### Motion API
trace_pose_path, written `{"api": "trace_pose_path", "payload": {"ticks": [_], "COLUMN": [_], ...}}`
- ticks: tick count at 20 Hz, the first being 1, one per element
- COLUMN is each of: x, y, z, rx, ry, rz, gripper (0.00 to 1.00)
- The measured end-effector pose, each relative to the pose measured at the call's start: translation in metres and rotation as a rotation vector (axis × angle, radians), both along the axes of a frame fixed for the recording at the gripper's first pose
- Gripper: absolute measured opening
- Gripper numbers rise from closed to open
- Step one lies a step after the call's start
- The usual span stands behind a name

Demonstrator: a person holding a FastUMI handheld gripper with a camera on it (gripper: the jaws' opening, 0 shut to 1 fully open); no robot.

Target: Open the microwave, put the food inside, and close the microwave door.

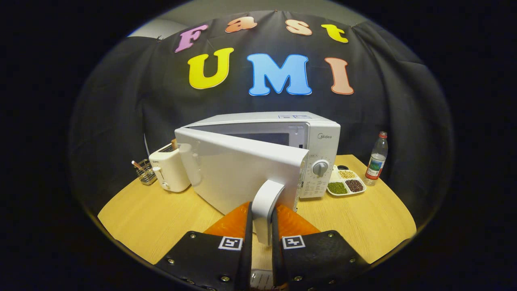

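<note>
White door: microwave door swung partly open.
Grip: hand-held gripper pinching the door handle.
Left: food not yet inside; door unclosed.

Gripper-mounted fisheye view, close behind the microwave door handle, facing the booth wall.

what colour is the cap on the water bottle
Red. The bottle cap shows best in the gripper view, beyond the fingers, right of the microwave.
</note>
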State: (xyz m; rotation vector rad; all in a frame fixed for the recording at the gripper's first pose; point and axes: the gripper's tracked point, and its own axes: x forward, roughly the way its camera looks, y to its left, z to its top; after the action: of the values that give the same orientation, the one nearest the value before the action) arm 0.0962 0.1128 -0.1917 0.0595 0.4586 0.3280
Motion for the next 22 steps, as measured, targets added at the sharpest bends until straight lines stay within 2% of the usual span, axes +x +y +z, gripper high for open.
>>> {"api": "trace_pose_path", "payload": {"ticks": [13, 22], "x": [-0.083, -0.134], "y": [0.063, 0.113], "z": [-0.003, -0.005], "rx": [0.051, 0.028], "ry": [0.059, 0.059], "rz": [0.026, 0.124], "gripper": [0.22, 0.22]}}
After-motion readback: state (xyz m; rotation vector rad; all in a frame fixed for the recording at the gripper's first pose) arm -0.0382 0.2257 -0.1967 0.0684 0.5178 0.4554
